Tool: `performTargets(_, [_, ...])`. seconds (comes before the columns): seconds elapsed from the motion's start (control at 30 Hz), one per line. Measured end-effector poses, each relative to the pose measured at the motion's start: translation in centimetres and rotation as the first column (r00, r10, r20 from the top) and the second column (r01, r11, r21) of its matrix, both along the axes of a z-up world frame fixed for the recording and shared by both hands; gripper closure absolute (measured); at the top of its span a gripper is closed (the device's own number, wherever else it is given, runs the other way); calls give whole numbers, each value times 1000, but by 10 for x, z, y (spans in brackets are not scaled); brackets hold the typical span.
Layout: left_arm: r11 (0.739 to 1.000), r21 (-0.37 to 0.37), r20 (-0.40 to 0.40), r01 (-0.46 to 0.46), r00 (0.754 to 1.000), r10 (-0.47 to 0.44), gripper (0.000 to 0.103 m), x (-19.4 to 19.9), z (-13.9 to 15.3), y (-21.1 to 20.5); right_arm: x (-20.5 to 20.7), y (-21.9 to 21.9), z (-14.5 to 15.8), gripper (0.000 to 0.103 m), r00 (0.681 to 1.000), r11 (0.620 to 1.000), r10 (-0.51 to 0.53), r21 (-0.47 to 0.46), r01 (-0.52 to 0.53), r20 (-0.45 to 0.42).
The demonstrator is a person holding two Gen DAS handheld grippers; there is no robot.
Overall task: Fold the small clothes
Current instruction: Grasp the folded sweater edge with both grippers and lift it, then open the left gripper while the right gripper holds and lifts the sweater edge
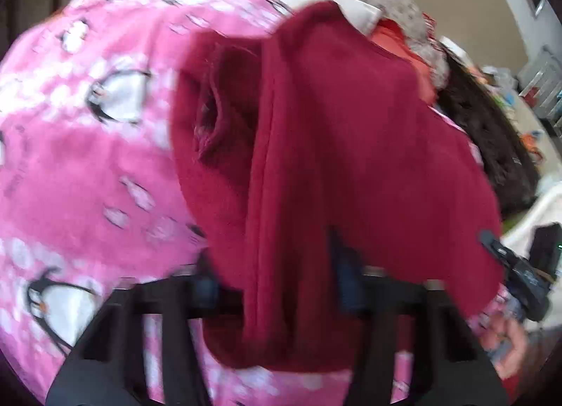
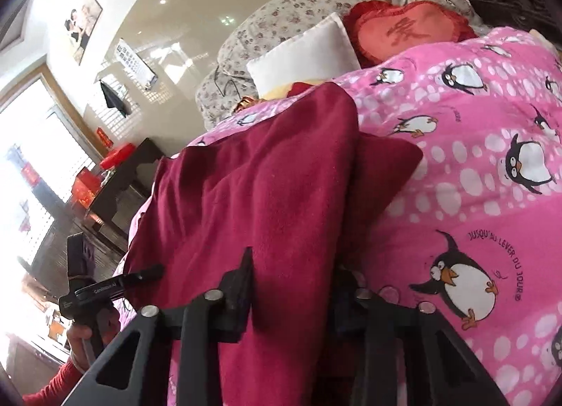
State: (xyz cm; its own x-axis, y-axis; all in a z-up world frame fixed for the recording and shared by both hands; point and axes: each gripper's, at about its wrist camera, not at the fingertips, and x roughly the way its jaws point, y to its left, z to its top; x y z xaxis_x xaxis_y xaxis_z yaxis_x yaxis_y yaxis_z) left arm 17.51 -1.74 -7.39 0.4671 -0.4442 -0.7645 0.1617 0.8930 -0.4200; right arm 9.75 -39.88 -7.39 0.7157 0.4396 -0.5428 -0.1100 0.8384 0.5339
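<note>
underneath, a pink penguin blanket beside floral bedding, framed pictures behind

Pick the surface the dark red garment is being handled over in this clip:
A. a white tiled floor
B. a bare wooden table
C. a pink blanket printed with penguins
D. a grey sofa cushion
C: in both wrist views the dark red garment hangs from the grippers over a pink blanket printed with penguins, spread on a bed with pillows behind it.
</note>
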Motion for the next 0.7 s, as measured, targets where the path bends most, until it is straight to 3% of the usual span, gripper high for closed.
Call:
performTargets(0.1, [999, -41, 15, 6, 1000, -5, 71, -12, 15, 10, -13, -6, 15, 79, 999, 993, 32, 113, -35, 27])
performTargets(0.2, [994, -104, 17, 46, 999, -44, 72, -35, 40, 26, -37, 2, 42, 80, 994, 989, 88, 114, -94, 60])
performTargets(0.3, [994, -70, 14, 81, 997, -81, 72, -69, 55, 39, -66, 14, 57, 80, 988, 983, 149, 102, -152, 43])
performTargets(0.37, [995, -40, -28, 90, 995, -91, 72, -88, 46, 49, -84, 16, 51, 77, 988, 983, 152, 109, -150, -7])
performTargets(0.4, [996, -20, -67, 91, 994, -92, 71, -96, 36, 52, -89, 16, 43, 72, 991, 989, 129, 79, -125, -49])
performTargets(0.43, [996, 9, -109, 88, 990, -86, 67, -101, 23, 56, -94, 18, 33, 57, 991, 997, 75, -18, -78, -108])
performTargets(0.47, [996, 44, -141, 73, 988, -66, 61, -106, 10, 61, -96, 21, 25, 51, 987, 989, 7, -148, -31, -161])
performTargets(0.53, [998, 48, -118, 46, 992, -40, 50, -117, 4, 71, -101, 23, 25, 51, 982, 950, -77, -311, 19, -173])
performTargets(0.57, [998, 48, -108, 38, 994, -33, 49, -122, 6, 76, -105, 21, 31, 51, 984, 944, -94, -327, 39, -153])
performTargets(0.63, [998, 55, -79, 25, 997, -20, 46, -131, 16, 85, -113, 17, 54, 51, 992, 964, -93, -258, 68, -88])
performTargets(0.7, [996, 88, -45, 8, 999, -4, 43, -139, 22, 87, -113, 31, 80, 51, 1000, 979, -28, -204, 27, 2])
